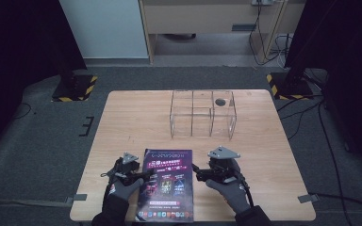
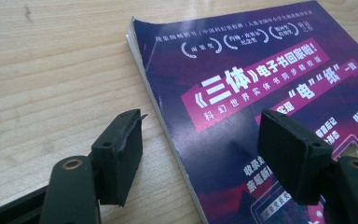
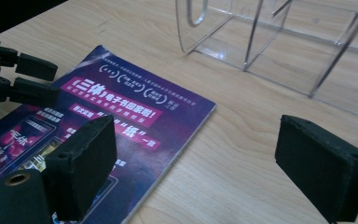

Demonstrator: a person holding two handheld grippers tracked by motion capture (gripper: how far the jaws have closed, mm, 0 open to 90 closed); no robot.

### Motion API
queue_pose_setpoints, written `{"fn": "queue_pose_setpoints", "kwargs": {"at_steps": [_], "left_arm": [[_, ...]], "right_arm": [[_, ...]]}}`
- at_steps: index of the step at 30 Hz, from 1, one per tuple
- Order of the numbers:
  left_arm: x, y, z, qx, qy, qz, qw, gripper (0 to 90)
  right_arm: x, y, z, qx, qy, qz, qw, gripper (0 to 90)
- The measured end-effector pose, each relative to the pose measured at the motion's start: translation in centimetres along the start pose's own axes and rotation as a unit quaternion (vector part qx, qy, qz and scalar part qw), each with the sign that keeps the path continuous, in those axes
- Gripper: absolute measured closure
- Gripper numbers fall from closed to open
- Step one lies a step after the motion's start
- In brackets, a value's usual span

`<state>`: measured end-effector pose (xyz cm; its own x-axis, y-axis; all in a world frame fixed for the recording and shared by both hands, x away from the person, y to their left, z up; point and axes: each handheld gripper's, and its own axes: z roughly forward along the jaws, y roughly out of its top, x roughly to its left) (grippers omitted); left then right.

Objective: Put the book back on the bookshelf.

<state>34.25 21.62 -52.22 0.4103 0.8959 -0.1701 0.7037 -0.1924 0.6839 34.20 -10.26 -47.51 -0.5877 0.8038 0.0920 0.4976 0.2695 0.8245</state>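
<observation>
A purple book point(image 1: 167, 183) with white Chinese print lies flat at the table's front middle. My left gripper point(image 1: 143, 175) is at the book's left edge. In the left gripper view the book point(image 2: 261, 70) has that edge running between the open jaws of my left gripper point(image 2: 200, 135), one pad over bare wood, the other over the cover. My right gripper point(image 1: 197, 172) is at the book's right edge. In the right gripper view my right gripper point(image 3: 196, 144) is wide open, straddling the right edge of the book point(image 3: 135, 107). Across the cover, the left gripper point(image 3: 32, 79) shows.
A clear acrylic organizer point(image 1: 202, 113) with several compartments stands on the wooden table point(image 1: 122, 122) behind the book, and its near wall point(image 3: 279, 37) is a short way beyond my right jaws. Two stand bases with yellow-black stripes point(image 1: 75, 87) sit on the floor past the table's far corners.
</observation>
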Motion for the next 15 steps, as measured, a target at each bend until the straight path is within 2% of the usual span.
{"fn": "queue_pose_setpoints", "kwargs": {"at_steps": [3, 7, 14, 15], "left_arm": [[-0.1, -0.1, 0.1, 0.002, -0.003, -0.001, 1.0, 30.4], [-0.1, -0.1, 0.2, 0.001, -0.003, -0.001, 1.0, 30.3], [-0.4, -0.1, 0.3, 0.001, -0.007, 0.004, 1.0, 29.4], [-0.5, -0.1, 0.3, 0.001, -0.009, 0.004, 1.0, 29.4]], "right_arm": [[0.9, -0.7, 0.9, 0.009, 0.014, 0.004, 0.9999, 13.0], [1.8, -1.7, 2.2, 0.03, 0.017, 0.001, 0.9994, 12.9], [2.5, -2.8, 3.6, 0.051, 0.021, 0.005, 0.9985, 13.2], [2.7, -2.9, 3.8, 0.054, 0.022, 0.012, 0.9982, 13.3]]}}
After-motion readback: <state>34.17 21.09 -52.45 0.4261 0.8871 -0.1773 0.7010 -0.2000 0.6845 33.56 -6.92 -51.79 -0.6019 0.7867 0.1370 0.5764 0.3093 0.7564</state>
